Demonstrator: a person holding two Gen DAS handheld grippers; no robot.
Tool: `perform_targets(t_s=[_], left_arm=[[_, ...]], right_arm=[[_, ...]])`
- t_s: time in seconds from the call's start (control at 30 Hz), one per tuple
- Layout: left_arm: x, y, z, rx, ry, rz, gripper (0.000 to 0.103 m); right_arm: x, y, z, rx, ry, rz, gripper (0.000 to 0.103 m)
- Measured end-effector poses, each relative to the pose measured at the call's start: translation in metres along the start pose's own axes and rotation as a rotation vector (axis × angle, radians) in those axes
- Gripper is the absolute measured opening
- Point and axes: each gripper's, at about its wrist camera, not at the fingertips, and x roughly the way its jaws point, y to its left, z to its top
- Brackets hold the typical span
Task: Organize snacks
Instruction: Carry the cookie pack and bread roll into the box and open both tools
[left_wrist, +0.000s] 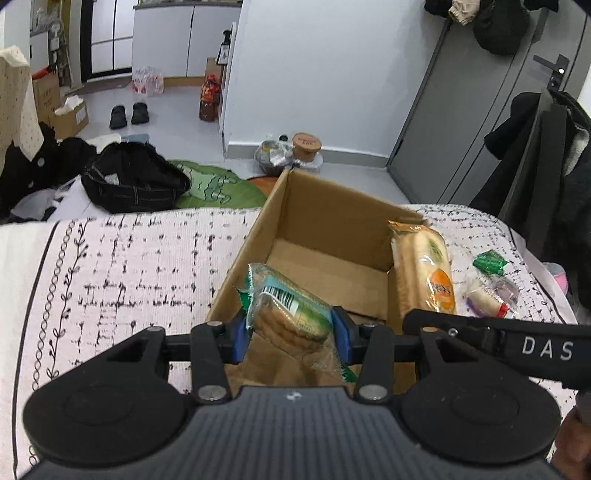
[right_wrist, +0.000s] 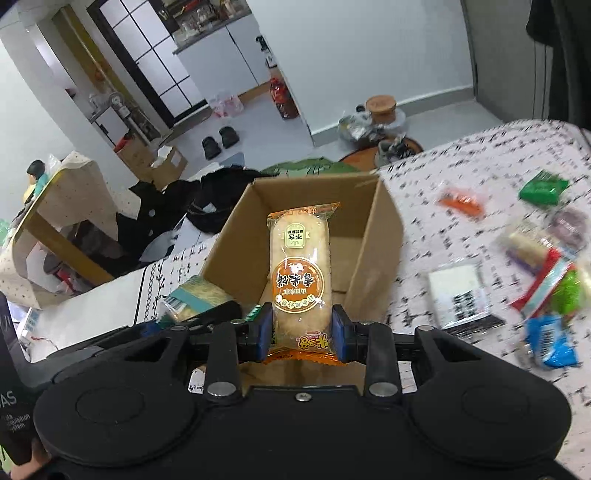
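An open cardboard box (left_wrist: 325, 206) stands on the patterned cloth; it also shows in the right wrist view (right_wrist: 373, 229). My left gripper (left_wrist: 291, 334) is shut on a green-wrapped cracker pack (left_wrist: 288, 306) held over the box's near left corner. My right gripper (right_wrist: 301, 332) is shut on an orange-labelled rice cracker pack (right_wrist: 299, 269) held over the box's near edge; the same pack shows in the left wrist view (left_wrist: 424, 266) at the box's right wall. The green pack shows in the right wrist view (right_wrist: 195, 295) to the left.
Several loose snack packets (right_wrist: 543, 280) lie on the cloth right of the box, among them a green one (left_wrist: 489, 262) and a white one (right_wrist: 461, 295). Beyond the cloth's far edge, the floor holds dark clothes (left_wrist: 133, 177), jars (left_wrist: 306, 146) and shoes (left_wrist: 129, 114).
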Motion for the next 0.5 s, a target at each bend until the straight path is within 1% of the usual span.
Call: perform_targets(t_s=[0.1, 0.2, 0.37, 0.5], left_arm=[[0.004, 0.004, -0.003, -0.009, 0.01, 0.016, 0.045], [0.006, 0.008, -0.005, -0.023, 0.019, 0.03, 0.044], [0.001, 0.009, -0.01, -0.044, 0.044, 0.002, 0.046], [-0.005, 0.007, -0.017, -0.066, 0.066, -0.002, 0.047]], right_arm=[[0.007, 0.005, -0.003, 0.0, 0.015, 0.01, 0.032], [0.011, 0.011, -0.006, -0.022, 0.034, -0.002, 0.032], [0.009, 0.008, -0.01, -0.039, 0.066, -0.019, 0.032], [0.005, 0.007, -0.012, -0.053, 0.08, -0.013, 0.035]])
